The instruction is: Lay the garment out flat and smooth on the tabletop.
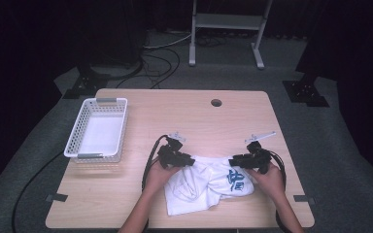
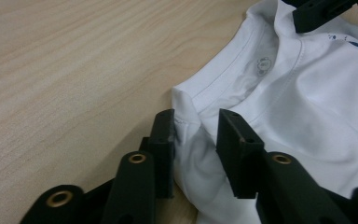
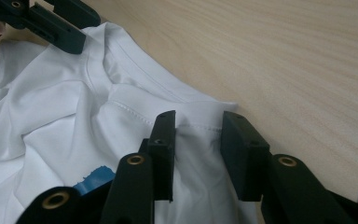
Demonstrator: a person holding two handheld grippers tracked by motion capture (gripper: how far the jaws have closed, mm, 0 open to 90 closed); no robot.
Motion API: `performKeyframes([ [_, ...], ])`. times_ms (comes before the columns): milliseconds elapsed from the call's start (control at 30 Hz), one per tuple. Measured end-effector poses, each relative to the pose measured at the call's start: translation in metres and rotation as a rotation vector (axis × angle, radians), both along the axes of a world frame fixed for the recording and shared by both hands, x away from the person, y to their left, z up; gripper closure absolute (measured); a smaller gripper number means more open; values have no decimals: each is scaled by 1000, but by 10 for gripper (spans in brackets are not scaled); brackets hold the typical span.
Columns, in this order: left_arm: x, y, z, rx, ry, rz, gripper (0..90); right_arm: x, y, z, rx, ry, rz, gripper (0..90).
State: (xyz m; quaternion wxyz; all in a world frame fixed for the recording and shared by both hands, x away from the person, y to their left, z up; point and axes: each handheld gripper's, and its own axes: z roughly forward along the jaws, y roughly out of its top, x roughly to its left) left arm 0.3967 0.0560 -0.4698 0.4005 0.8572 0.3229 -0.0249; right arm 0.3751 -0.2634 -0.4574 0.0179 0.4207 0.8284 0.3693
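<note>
White T-shirt [image 1: 201,187] crumpled on table [image 1: 184,116], blue print showing, collar up; left gripper [image 2: 196,135] and right gripper [image 3: 198,135] both parted, straddling shoulder hems.

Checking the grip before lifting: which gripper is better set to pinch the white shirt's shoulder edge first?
Probably right: the right gripper has the white cotton T-shirt's hem squarely between open fingers; the left gripper straddles just a corner.

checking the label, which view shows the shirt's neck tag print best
The left gripper view: the round print inside the collar is close and unobstructed. The right gripper view shows the collar but no print; in the high view the shirt is too small.
</note>
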Motion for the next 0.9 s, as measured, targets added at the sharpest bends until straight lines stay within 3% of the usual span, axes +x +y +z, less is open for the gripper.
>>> performKeyframes([
  [300, -5, 3, 2, 7, 0, -44, 840, -8, 5, 0, -13, -21, 28, 842],
  [600, -16, 16, 13, 62, -26, -77, 847, -25, 13, 3, 9, -19, 65, 867],
  [900, -28, 32, 25, 90, -45, -96, 846, -49, 24, 7, 26, -25, 116, 871],
])
